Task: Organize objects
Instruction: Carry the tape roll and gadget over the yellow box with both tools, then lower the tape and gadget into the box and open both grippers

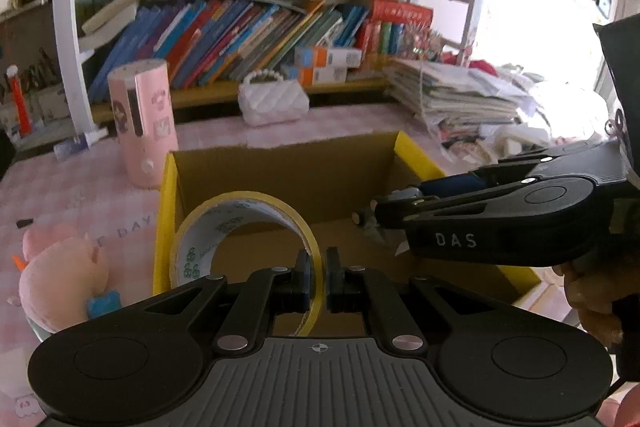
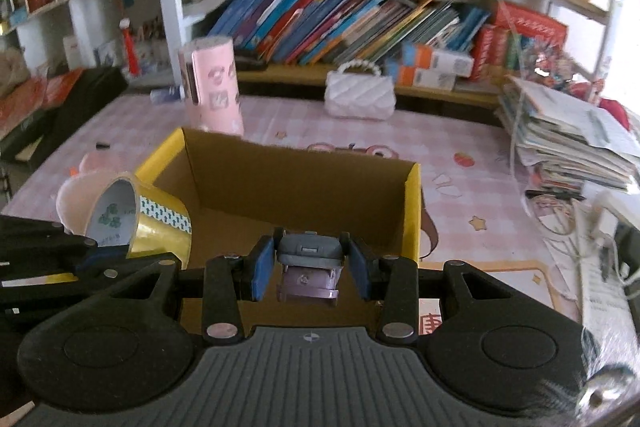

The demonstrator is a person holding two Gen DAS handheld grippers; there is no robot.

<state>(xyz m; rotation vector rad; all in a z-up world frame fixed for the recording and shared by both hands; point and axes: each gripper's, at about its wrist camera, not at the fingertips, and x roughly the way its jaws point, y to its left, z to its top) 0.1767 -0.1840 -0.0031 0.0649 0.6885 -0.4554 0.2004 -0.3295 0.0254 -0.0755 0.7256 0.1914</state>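
Observation:
A yellow cardboard box (image 1: 168, 211) with a brown inside stands open on the pink table; it also shows in the right wrist view (image 2: 414, 211). My left gripper (image 1: 317, 281) is shut on the wall of a yellow tape roll (image 1: 224, 223) and holds it over the box's near left corner; the roll shows in the right wrist view (image 2: 160, 223). My right gripper (image 2: 310, 267) is shut on a small grey and purple toy car (image 2: 310, 269) over the box. It reaches in from the right in the left wrist view (image 1: 384, 215).
A pink cylinder holder (image 1: 146, 123) stands behind the box's left corner. A pink plush toy (image 1: 60, 279) lies left of the box. A white quilted purse (image 1: 274, 103) sits by the bookshelf. A paper stack (image 2: 572, 135) lies at the right.

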